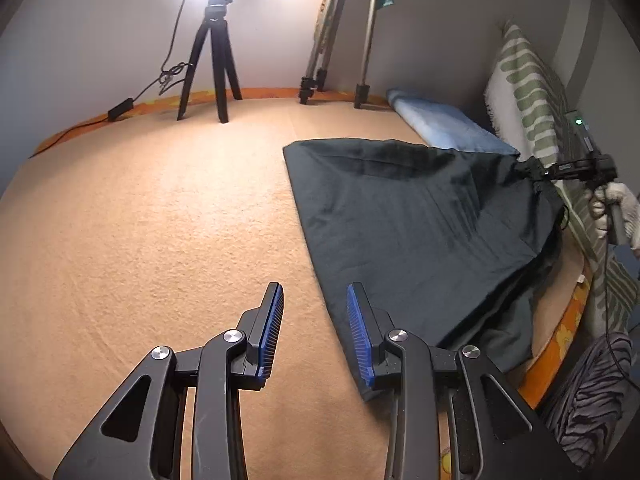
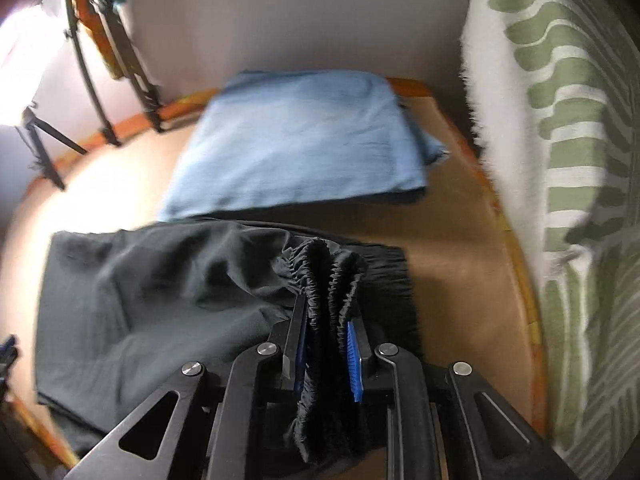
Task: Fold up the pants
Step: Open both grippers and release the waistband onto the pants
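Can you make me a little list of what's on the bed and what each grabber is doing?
surface: tan blanket
main item: dark pants, partly folded, lying on the blanket
right gripper: shut on the bunched elastic waistband, lifting it
left gripper: open, holding nothing, above the near edge of the pants
behind the pants: folded blue cloth
at the side: green and white striped cushion
at the far edge: black tripod
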Motion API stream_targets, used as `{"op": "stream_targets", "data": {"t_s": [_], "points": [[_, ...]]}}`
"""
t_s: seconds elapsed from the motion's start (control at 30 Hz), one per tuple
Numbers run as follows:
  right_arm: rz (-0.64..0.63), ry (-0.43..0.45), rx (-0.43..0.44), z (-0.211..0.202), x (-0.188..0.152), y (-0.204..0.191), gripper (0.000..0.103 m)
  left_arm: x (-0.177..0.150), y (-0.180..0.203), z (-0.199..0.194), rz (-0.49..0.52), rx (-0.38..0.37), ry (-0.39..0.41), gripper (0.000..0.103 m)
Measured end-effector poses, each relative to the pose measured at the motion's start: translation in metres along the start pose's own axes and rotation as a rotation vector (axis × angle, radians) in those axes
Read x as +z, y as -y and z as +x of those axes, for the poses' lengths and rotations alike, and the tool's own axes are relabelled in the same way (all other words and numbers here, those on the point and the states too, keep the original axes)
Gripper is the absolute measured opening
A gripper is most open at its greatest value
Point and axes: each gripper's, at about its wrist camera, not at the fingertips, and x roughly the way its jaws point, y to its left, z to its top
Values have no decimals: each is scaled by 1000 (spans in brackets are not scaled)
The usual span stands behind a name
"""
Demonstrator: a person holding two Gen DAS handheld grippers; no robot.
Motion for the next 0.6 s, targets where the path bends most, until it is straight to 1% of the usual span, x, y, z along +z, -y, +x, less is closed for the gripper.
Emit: {"op": "stream_targets", "data": {"t_s": [0.03, 0.07, 0.1, 0.17, 0.23, 0.3, 0.33, 0.37, 0.4, 0.47, 0.6], "points": [[10, -10, -2, 5, 1, 1, 16, -2, 1, 0, 7, 3, -3, 31], [30, -14, 19, 8, 1, 4, 19, -4, 3, 0, 15, -1, -10, 31], [50, -14, 33, 10, 0, 8, 26, -6, 4, 1, 20, -7, -17, 31], [69, -10, 13, 10, -2, 12, 34, -10, 7, 3, 22, -19, -32, 31], [64, -4, -11, 9, 1, 9, 38, -12, 8, 6, 18, -36, -47, 31], [69, 18, -36, -2, 2, 10, 44, -14, 11, 10, 12, -39, -54, 32], [82, 41, -35, -10, 2, 10, 46, -14, 11, 11, -1, -46, -55, 35], [95, 69, -22, -20, 2, 9, 52, -14, 11, 13, -19, -54, -55, 41], [101, 91, -13, -28, 4, 6, 54, -15, 11, 14, -37, -62, -56, 43], [92, 135, 11, -46, 5, -4, 55, -17, 10, 18, -76, -78, -63, 43], [28, 173, 152, -70, 3, -47, 56, -22, 11, 24, -113, -74, -59, 43]]}}
